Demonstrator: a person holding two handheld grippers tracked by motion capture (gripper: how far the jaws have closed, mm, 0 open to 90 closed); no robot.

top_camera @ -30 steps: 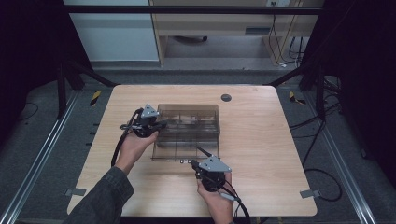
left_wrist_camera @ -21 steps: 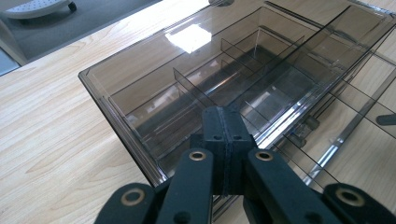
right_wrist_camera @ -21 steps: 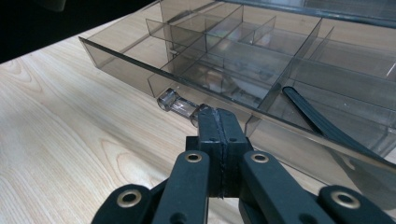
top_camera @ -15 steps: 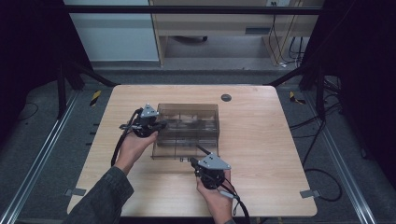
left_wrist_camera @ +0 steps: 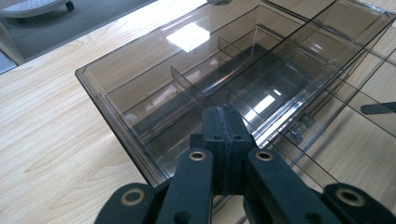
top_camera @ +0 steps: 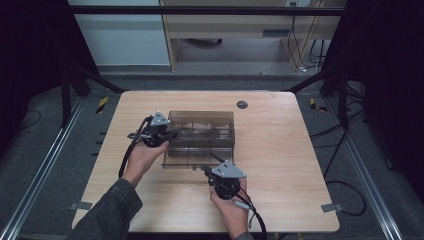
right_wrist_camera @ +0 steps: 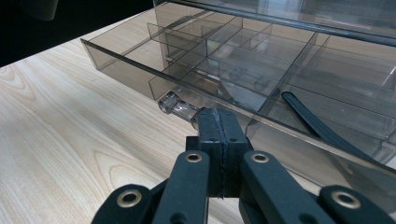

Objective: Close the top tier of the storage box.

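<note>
Smoke-tinted clear plastic organiser box (top_camera: 201, 139) with divider compartments sits at the middle of the high view on the light wooden bench (top_camera: 280, 150). At its left edge the left gripper (top_camera: 167, 134) rests against the box top, jaws clenched on nothing. Below the box's lower edge the right gripper (top_camera: 205, 169) has its jaws pressed together beside the small clear knob (right_wrist_camera: 177, 106) on the drawer front; whether they pinch it cannot be told.
</note>
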